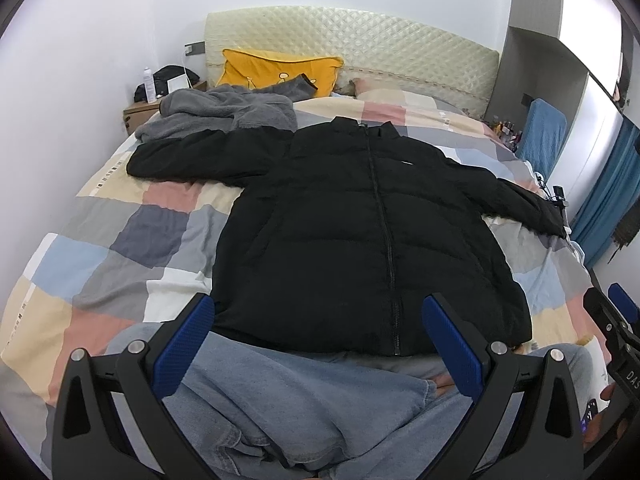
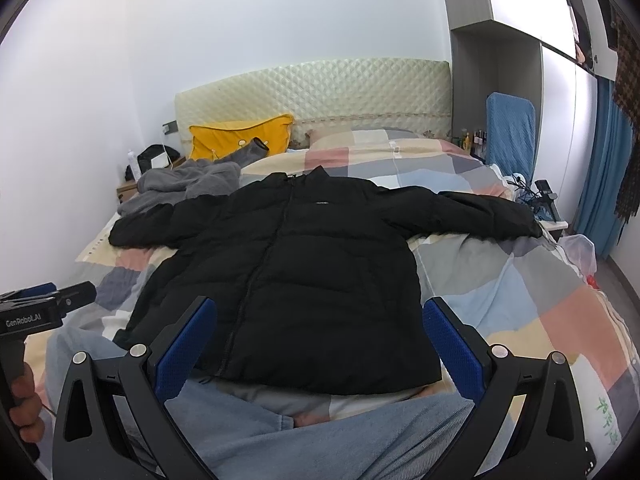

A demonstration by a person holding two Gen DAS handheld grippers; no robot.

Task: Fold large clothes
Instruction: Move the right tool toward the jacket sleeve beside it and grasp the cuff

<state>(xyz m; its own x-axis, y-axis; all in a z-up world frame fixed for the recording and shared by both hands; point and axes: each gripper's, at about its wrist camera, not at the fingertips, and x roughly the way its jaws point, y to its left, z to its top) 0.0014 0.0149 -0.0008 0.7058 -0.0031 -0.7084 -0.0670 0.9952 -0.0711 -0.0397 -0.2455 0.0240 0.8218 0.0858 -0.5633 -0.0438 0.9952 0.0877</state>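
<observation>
Bedroom setting: we note a bed covered by a patchwork quilt (image 1: 120,232) in pastel squares, backed by a cream quilted headboard (image 1: 360,44) and white walls.

We find a black puffer jacket (image 1: 360,232) lying front up across the middle of the quilt, zip closed, collar toward the headboard, hem toward us. Both sleeves are spread outward, one toward each side of the bed. Its hem rests just above the operator's jeans-clad legs (image 1: 304,408), which lie on the near end of the bed.

We record a grey fleece garment (image 1: 216,114) bunched beyond the jacket's sleeve on the side nearer the nightstand, touching it. A yellow pillow (image 1: 276,70) leans on the headboard. A blue towel (image 2: 510,132) hangs at the opposite bedside.

We observe the left tongs (image 1: 318,340) wide open, holding nothing, poised above the jacket's hem without contact. The right tongs (image 2: 318,340) are likewise spread wide and empty, poised near the hem. In the right wrist view we see the left unit at the frame's edge, gripped by a hand (image 2: 26,404).
</observation>
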